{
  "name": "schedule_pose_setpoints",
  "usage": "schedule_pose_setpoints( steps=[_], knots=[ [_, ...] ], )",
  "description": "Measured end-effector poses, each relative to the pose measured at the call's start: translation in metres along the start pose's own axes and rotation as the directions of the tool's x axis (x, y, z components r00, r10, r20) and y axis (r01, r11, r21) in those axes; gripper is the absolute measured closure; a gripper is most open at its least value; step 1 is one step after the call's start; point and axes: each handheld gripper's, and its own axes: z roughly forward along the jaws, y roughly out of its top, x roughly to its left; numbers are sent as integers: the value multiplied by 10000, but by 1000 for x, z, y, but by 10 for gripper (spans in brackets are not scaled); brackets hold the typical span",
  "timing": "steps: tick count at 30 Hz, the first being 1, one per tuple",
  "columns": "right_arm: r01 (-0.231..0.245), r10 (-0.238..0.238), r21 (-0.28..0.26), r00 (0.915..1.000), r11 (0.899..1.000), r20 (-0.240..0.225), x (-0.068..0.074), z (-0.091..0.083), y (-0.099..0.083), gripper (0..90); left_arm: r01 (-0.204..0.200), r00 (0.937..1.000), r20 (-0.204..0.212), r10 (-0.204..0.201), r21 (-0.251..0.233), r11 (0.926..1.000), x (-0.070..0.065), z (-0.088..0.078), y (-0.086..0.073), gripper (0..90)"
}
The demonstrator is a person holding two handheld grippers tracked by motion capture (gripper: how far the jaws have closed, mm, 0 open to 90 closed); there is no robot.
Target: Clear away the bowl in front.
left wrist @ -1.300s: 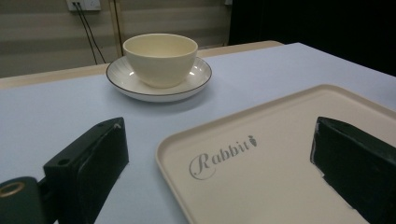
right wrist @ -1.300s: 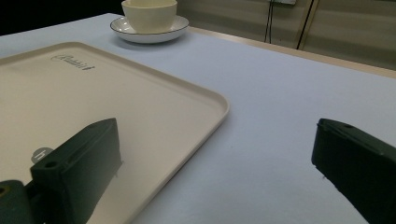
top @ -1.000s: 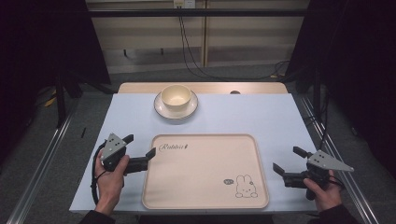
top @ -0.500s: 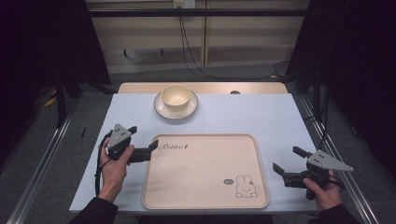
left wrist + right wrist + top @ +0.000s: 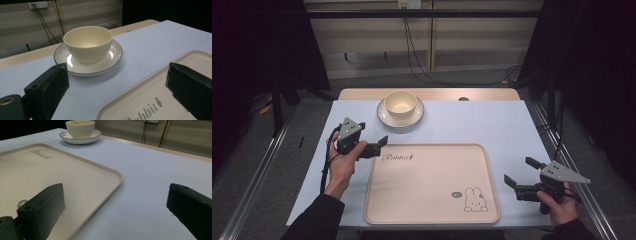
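Two grippers are seen in the high view at opposite sides of the counter [image 5: 492, 125]: the left gripper [image 5: 379, 145] is held above the tray's [image 5: 432, 217] upper left corner, and the right gripper [image 5: 519, 172] is held low, just off the tray's right edge. Compared with a second ago, the left gripper has been raised and carried forward toward the cup [image 5: 400, 103], which stands on its saucer [image 5: 384, 116] at the far side of the counter, well apart from the tray; the right gripper has stayed where it was. From this it is judged that a reach for the cup has been started by the left hand and that the grasp is not yet made. In the left gripper view, the jaws are seen spread wide with nothing between them, the cup [image 5: 87, 43] and saucer [image 5: 113, 58] are centred ahead, and the tray's printed corner [image 5: 150, 100] lies below the right-hand jaw. In the right gripper view, the jaws are likewise apart and empty, the tray [image 5: 75, 170] runs along the left, and the cup [image 5: 80, 128] is seen far off at the top.
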Motion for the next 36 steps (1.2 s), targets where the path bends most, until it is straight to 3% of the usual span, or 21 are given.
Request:
schedule_pose_setpoints(
  steps=[11, 17, 31, 36],
  knots=[
    [26, -26, 3, 10000, 10000, -38, 0, 0, 0, 12, 14, 9995, -312, -12, 67, 10000, 17, 26, 9, 49],
    [24, -24, 4, 10000, 10000, -48, 0, 0, 0, 11, 155, 9996, -235, -153, 69, 9999, 21, 35, 15, 47],
    [-4, 5, 65, 9999, 10000, -145, 0, 0, -1, 9, 221, 9992, -358, -202, 523, 9984, 37, 71, 35, 46],
    [-7, 8, 91, 10000, 10000, -98, 0, 0, -1, 11, 449, 9969, -679, -402, 685, 9966, 41, 83, 41, 52]
  ],
)
